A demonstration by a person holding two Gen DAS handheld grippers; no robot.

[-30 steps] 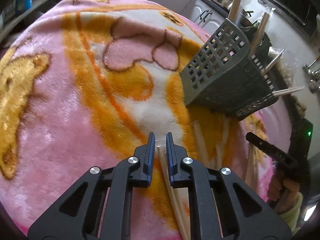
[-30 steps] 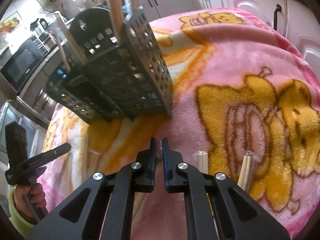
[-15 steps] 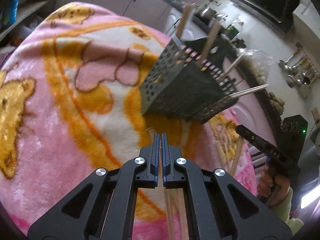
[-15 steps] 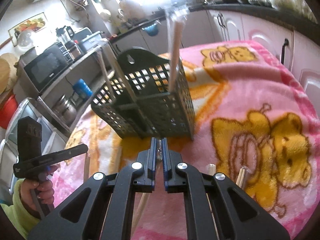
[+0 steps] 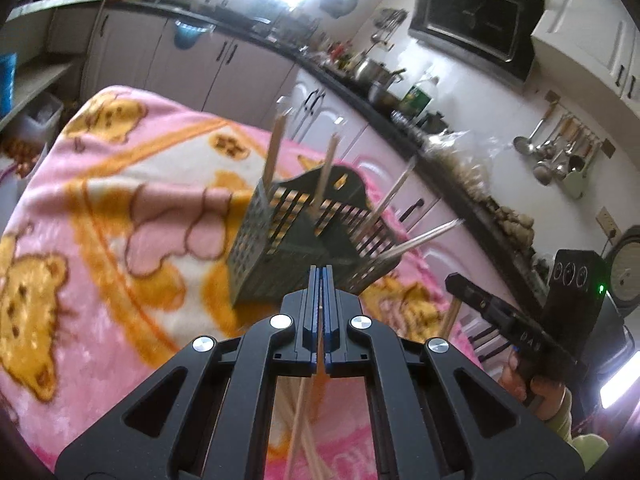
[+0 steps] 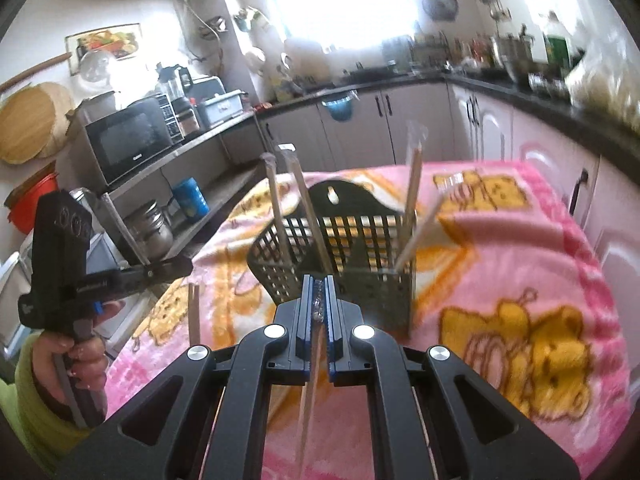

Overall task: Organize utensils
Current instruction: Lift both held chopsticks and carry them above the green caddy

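A dark slotted utensil basket (image 5: 280,248) stands on the pink bear blanket (image 5: 100,208), with several wrapped chopsticks (image 5: 273,148) leaning out of it. My left gripper (image 5: 320,276) is shut on a wrapped chopstick pair (image 5: 302,408) that hangs below the jaws, in the air short of the basket. My right gripper (image 6: 319,280) is shut on another wrapped chopstick pair (image 6: 310,392), in front of the basket (image 6: 360,240). Each view shows the other gripper off to its side: the right gripper (image 5: 456,280) and the left gripper (image 6: 180,267).
A pale chopstick (image 6: 194,312) shows over the blanket (image 6: 520,280) under the left gripper; whether it lies there or hangs I cannot tell. Kitchen cabinets (image 5: 200,68) and a counter ring the table. A shelf with a microwave (image 6: 128,140) stands at the left.
The left gripper went from open around the chopsticks to shut on them. Both grippers have risen off the blanket with their chopsticks, and the basket now sits lower and farther in both views.
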